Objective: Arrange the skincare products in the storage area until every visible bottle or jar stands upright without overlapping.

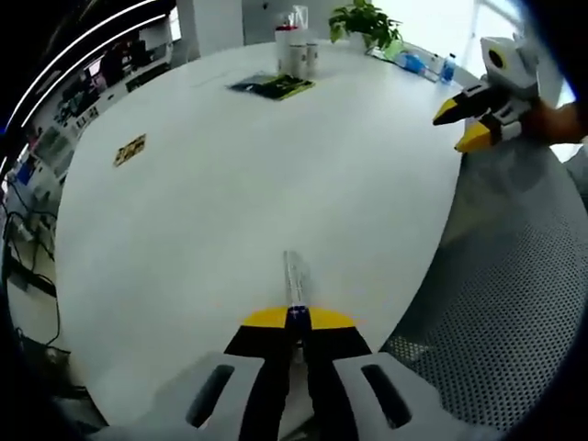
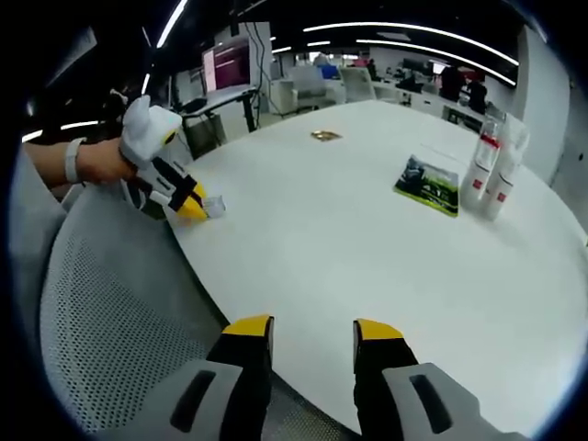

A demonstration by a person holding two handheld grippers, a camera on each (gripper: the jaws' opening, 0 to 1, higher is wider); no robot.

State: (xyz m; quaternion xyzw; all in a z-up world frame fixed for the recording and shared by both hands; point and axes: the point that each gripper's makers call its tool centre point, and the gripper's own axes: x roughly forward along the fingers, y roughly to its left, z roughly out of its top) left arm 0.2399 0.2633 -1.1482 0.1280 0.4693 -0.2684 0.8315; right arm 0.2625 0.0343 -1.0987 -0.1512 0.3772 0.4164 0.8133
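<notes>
Several white skincare bottles (image 1: 296,50) with red labels stand upright in a tight group at the far end of the round white table (image 1: 230,211); in the right gripper view the bottles (image 2: 487,179) are at the right. My left gripper (image 1: 296,318) is shut on a small clear item (image 1: 296,276) that sticks out over the table's near edge. From the other side, the left gripper (image 2: 190,204) holds that clear item (image 2: 214,207) at the table rim. My right gripper (image 2: 312,333) is open and holds nothing, low over the near edge. In the left gripper view, the right gripper (image 1: 467,124) hovers at the upper right.
A dark pamphlet (image 1: 273,86) lies flat near the bottles, also the pamphlet (image 2: 427,184). A small yellow-and-black card (image 1: 130,150) lies at the left. A potted plant (image 1: 367,23) stands behind. Grey mesh chairs (image 1: 514,303) (image 2: 110,303) flank the table edge.
</notes>
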